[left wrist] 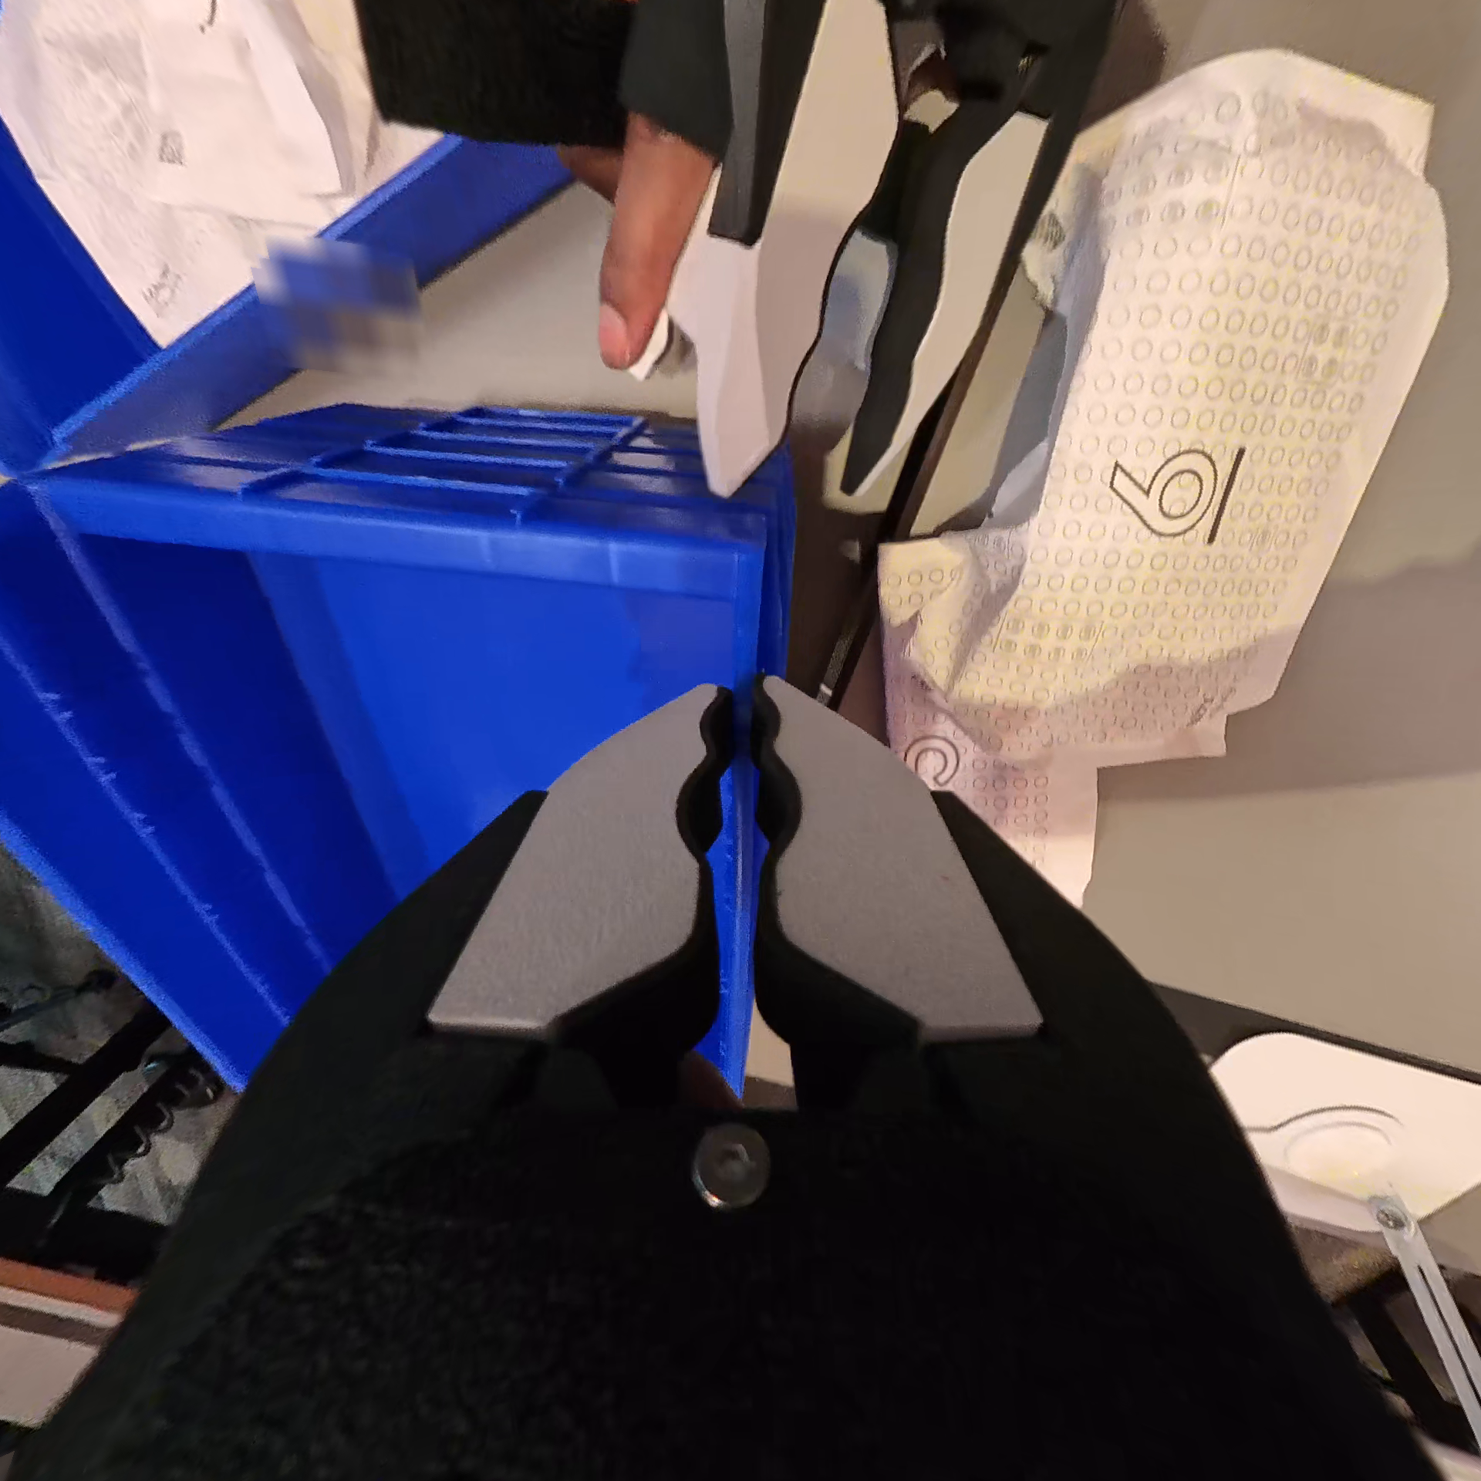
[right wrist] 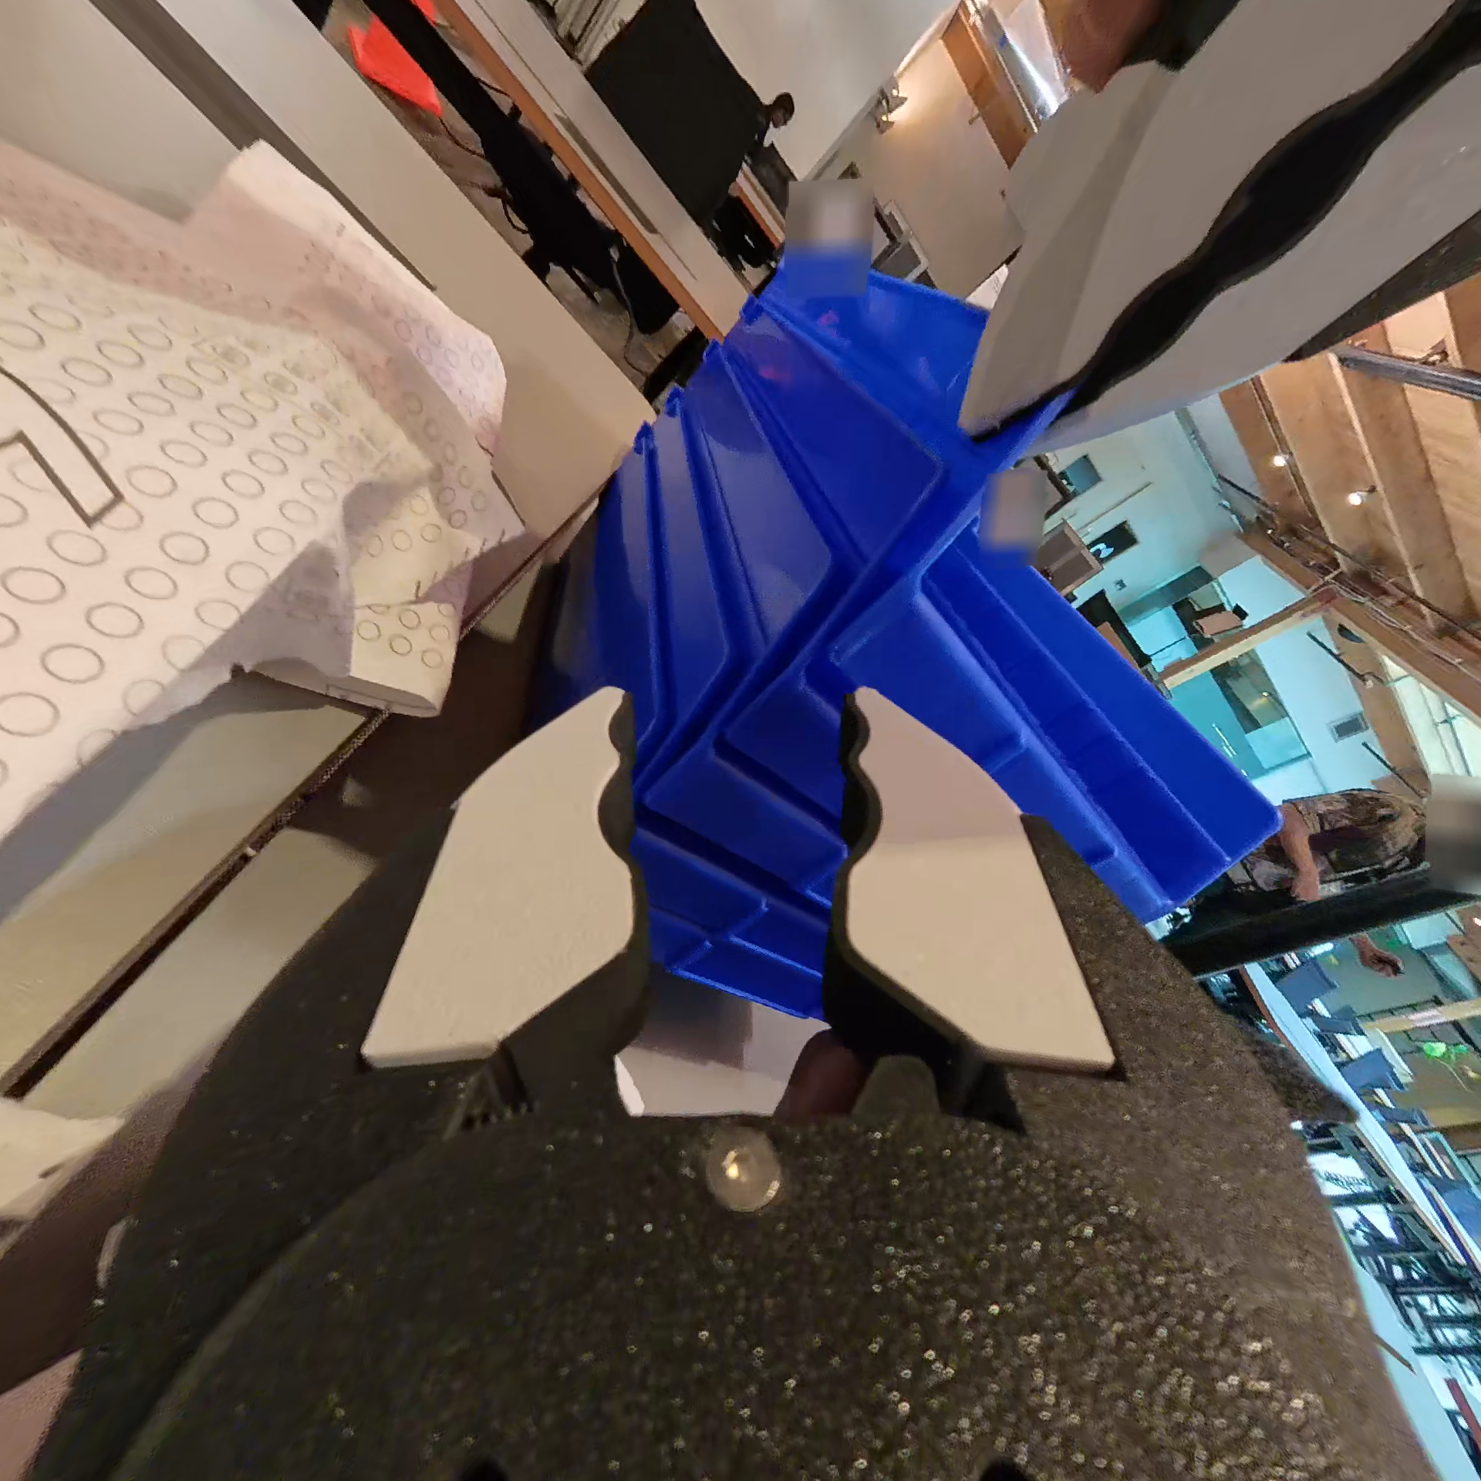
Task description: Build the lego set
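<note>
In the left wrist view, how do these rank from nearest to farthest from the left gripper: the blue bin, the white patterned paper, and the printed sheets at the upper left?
1. Blue bin: its thin wall edge sits clamped in the jaws of the left gripper.
2. White patterned paper: to the right, on the table.
3. Printed sheets: far upper left, beyond the bin.

Inventory, by count:

Blue plastic bins: at least two, nested or abutting; exact number not determinable.
White sheets printed with rings: one, crumpled, on the surface.
White printed papers: a loose pile, inside the upper blue bin; count not determinable.
Tongs: two pairs, left tongs and right tongs.
White device with screw: one.
</note>
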